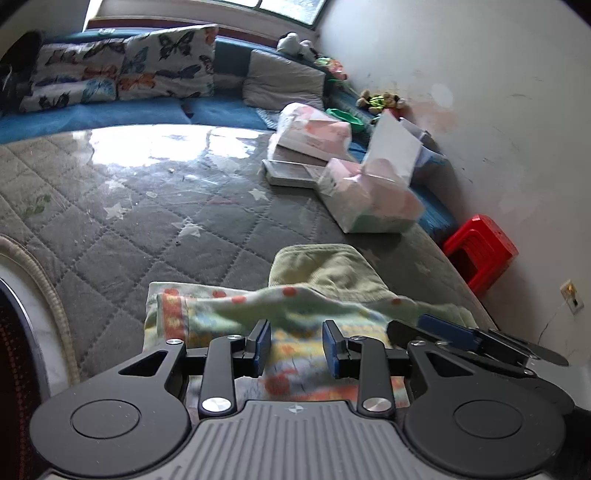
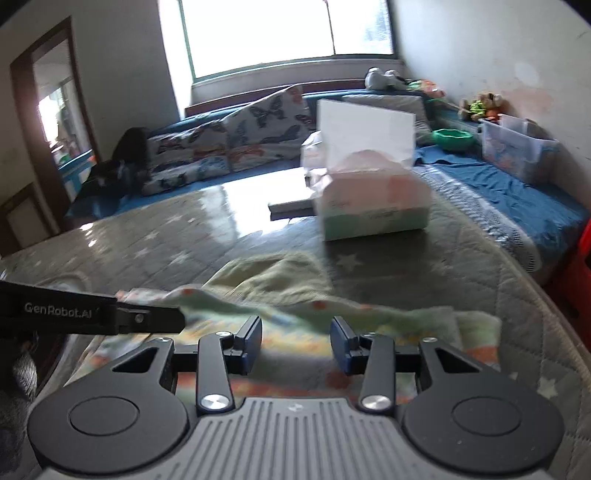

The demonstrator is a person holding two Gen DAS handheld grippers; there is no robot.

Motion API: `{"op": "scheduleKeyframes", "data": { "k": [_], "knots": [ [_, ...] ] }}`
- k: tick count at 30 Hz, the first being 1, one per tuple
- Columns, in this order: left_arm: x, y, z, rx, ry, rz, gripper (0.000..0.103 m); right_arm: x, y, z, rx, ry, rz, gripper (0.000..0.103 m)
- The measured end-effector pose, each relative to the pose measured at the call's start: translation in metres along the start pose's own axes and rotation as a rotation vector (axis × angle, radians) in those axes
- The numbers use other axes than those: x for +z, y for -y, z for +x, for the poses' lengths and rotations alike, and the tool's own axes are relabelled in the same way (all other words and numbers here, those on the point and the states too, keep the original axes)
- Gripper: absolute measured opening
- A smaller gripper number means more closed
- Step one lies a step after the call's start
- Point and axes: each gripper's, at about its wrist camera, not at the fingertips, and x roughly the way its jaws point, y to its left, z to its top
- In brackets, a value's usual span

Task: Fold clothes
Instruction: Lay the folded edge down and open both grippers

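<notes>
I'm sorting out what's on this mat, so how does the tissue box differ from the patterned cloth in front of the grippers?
The tissue box stands as a stiff block farther back on the quilted mat; the patterned cloth lies soft and rumpled right by the grippers. The box is pale pink and green with a white sheet sticking up; the cloth is light green with orange spots. Both rest on the mat.

Mounted behind each gripper's fingers, angled down and forward, close over the quilted grey mat (image 1: 155, 236). Left wrist view faces the butterfly cushions (image 1: 122, 70) and right-hand wall; right wrist view faces the window (image 2: 288, 33). Shared: the patterned cloth (image 1: 295, 306), tissue box (image 2: 373, 199), cushions.
</notes>
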Motion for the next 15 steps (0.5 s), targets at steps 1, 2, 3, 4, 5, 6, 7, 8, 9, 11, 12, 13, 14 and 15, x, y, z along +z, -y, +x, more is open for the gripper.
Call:
{"op": "scheduleKeyframes", "data": {
  "k": [1, 2, 3, 4, 5, 6, 7, 8, 9, 11, 12, 13, 14, 15],
  "knots": [
    [-0.003, 0.001, -0.003, 0.0, 0.002, 0.013, 0.033, -0.002, -0.002, -0.001, 0.006, -0.007, -0.009, 0.045],
    [-0.006, 0.003, -0.005, 0.001, 0.002, 0.022, 0.033, -0.004, -0.004, -0.001, 0.005, -0.014, -0.018, 0.045],
    [-0.008, 0.003, -0.007, 0.002, 0.0, 0.027, 0.033, -0.007, -0.006, -0.002, 0.001, -0.019, -0.027, 0.045],
    [-0.011, 0.004, -0.009, 0.005, 0.0, 0.034, 0.033, -0.009, -0.007, -0.003, -0.002, -0.022, -0.035, 0.045],
    [-0.014, 0.005, -0.011, 0.01, 0.001, 0.043, 0.035, -0.01, -0.008, -0.006, -0.003, -0.024, -0.041, 0.045],
    [-0.017, 0.005, -0.013, 0.015, 0.003, 0.052, 0.035, -0.012, -0.009, -0.008, -0.003, -0.026, -0.046, 0.046],
    [-0.02, 0.006, -0.015, 0.018, 0.004, 0.061, 0.035, -0.013, -0.01, -0.011, 0.0, -0.029, -0.049, 0.047],
    [-0.024, 0.007, -0.017, 0.019, 0.006, 0.068, 0.035, -0.016, -0.011, -0.014, 0.005, -0.032, -0.057, 0.051],
    [-0.027, 0.007, -0.02, 0.021, 0.009, 0.076, 0.035, -0.019, -0.013, -0.017, 0.006, -0.035, -0.069, 0.051],
    [-0.034, 0.009, -0.026, 0.024, 0.017, 0.091, 0.04, -0.028, -0.019, -0.025, -0.002, -0.037, -0.109, 0.051],
    [-0.039, 0.01, -0.028, 0.03, 0.017, 0.1, 0.04, -0.031, -0.021, -0.028, -0.006, -0.036, -0.117, 0.052],
    [-0.043, 0.011, -0.03, 0.034, 0.018, 0.112, 0.04, -0.034, -0.023, -0.031, -0.008, -0.035, -0.124, 0.052],
    [-0.047, 0.012, -0.033, 0.039, 0.02, 0.123, 0.041, -0.037, -0.025, -0.034, -0.008, -0.033, -0.125, 0.052],
    [-0.051, 0.013, -0.035, 0.043, 0.022, 0.134, 0.042, -0.041, -0.026, -0.038, -0.01, -0.03, -0.125, 0.054]
  ]
}}
